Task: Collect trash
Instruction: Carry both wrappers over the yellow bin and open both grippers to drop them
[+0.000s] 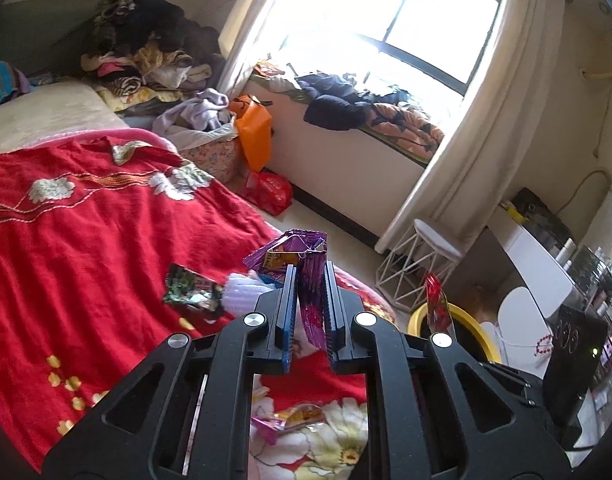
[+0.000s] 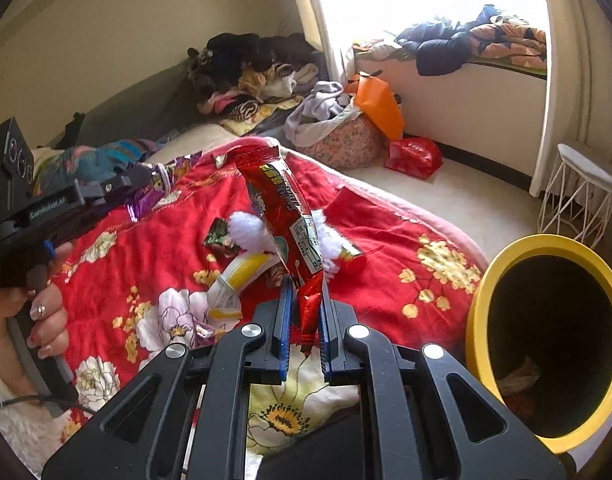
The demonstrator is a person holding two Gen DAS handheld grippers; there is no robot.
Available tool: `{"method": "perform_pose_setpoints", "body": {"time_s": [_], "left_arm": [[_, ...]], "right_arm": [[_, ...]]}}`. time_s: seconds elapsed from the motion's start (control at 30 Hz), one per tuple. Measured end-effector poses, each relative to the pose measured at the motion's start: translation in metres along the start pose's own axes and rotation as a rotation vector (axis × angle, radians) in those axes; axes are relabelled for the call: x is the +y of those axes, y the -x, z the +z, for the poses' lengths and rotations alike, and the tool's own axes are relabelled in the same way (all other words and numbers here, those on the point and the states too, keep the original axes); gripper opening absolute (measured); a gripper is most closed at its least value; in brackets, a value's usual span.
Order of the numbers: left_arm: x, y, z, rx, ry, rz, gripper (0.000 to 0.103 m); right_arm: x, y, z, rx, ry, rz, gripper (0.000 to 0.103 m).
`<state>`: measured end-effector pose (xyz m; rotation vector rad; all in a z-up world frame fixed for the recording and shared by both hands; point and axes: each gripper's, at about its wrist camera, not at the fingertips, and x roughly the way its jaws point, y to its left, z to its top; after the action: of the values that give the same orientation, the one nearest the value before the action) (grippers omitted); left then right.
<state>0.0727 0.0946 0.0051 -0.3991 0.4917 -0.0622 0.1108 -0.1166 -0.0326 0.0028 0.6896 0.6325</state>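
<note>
L wrist view: left gripper (image 1: 310, 276) clamped tight on a crinkled purple foil snack wrapper (image 1: 302, 258), held clear above the red floral bedspread (image 1: 106, 232). More litter on the spread: a dark green foil packet (image 1: 190, 288) and a purple-orange wrapper (image 1: 294, 420) near the cam.

R wrist view: right gripper (image 2: 307, 284) pinched shut on a long red plastic snack wrapper (image 2: 284, 208), standing upright. Yellow-rimmed black bin (image 2: 545, 340) just beside the bed, to the right. A yellow-white wrapper (image 2: 238, 280) lies on the spread.
</note>
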Motion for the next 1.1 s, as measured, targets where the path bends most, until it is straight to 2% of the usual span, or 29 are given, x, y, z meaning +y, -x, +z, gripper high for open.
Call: {"method": "perform_pose_setpoints", "body": {"time_s": [1.1], "left_arm": [[-0.093,-0.022,-0.030,0.087,-0.146,-0.168,0.008]], "right_arm": [[-0.094,0.059,-0.002,-0.123,-0.229,-0.141,0.011]]}}
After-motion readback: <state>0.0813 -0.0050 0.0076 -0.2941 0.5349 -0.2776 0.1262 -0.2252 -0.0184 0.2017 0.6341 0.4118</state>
